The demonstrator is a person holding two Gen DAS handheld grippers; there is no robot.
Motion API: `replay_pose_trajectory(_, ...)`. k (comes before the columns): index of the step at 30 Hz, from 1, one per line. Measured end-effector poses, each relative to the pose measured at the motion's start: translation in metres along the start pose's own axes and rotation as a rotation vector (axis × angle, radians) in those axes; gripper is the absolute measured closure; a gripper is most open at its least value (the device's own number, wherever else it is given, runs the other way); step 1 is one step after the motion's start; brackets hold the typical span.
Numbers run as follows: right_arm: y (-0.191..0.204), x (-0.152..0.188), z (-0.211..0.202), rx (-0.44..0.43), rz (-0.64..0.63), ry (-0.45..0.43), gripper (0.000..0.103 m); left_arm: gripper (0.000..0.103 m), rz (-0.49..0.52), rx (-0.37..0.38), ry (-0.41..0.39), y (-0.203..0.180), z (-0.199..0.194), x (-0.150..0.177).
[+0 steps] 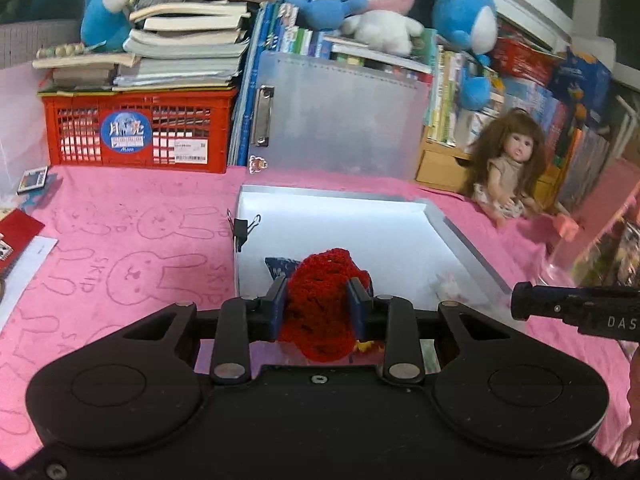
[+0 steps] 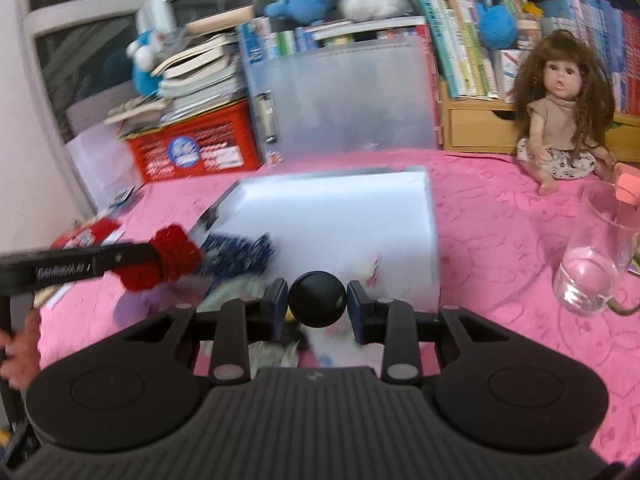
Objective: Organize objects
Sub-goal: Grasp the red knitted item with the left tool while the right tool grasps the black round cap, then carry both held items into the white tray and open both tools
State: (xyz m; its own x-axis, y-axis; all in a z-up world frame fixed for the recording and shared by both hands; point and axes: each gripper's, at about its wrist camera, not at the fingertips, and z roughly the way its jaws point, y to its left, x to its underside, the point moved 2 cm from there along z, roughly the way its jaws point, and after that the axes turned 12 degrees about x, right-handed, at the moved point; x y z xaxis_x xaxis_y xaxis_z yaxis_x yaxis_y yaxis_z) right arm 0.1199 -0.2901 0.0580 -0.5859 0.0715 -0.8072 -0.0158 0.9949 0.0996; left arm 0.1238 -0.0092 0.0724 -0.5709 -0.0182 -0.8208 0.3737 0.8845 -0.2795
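My left gripper [image 1: 320, 300] is shut on a red crocheted piece [image 1: 322, 304] and holds it over the near end of a white open box [image 1: 452, 228] on the pink cloth. A dark blue patterned item [image 1: 280, 268] lies in the box behind it. My right gripper [image 2: 318, 300] is shut on a black ball [image 2: 317, 299] above the box's near edge [image 2: 430, 216]. In the right wrist view the left gripper [image 2: 168, 258] with the red piece [image 2: 176, 248] shows at the left, blurred. Small items under the ball are blurred.
A red crate [image 1: 136, 132] under stacked books, a translucent binder [image 1: 340, 116], plush toys [image 1: 380, 4] and a doll [image 1: 508, 164] line the back. A glass jar [image 2: 592, 252] stands right of the box. Cards and paper [image 1: 20, 236] lie at the left.
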Motion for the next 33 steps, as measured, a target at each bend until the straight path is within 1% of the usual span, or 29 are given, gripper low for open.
replay_pose_trajectory(3, -0.005, -0.011, 0.016, 0.018, 0.05, 0.016, 0.066, 0.073, -0.012, -0.021, 0.003, 0.004, 0.015, -0.009)
replay_pose_trajectory(7, -0.007, -0.016, 0.035, 0.061, 0.066, 0.035, 0.066, 0.073, -0.004, -0.04, -0.005, 0.008, 0.029, -0.017)
replay_pose_trajectory(15, -0.024, -0.015, 0.061, 0.109, 0.125, 0.071, 0.066, 0.073, -0.012, -0.078, 0.006, 0.022, 0.05, -0.015)
replay_pose_trajectory(23, -0.025, -0.014, 0.075, 0.116, 0.129, 0.091, 0.066, 0.073, -0.005, -0.087, 0.02, 0.026, 0.065, -0.01)
replay_pose_trajectory(33, -0.024, -0.011, 0.085, 0.125, 0.128, 0.111, 0.066, 0.072, -0.002, -0.076, 0.039, 0.022, 0.078, -0.005)
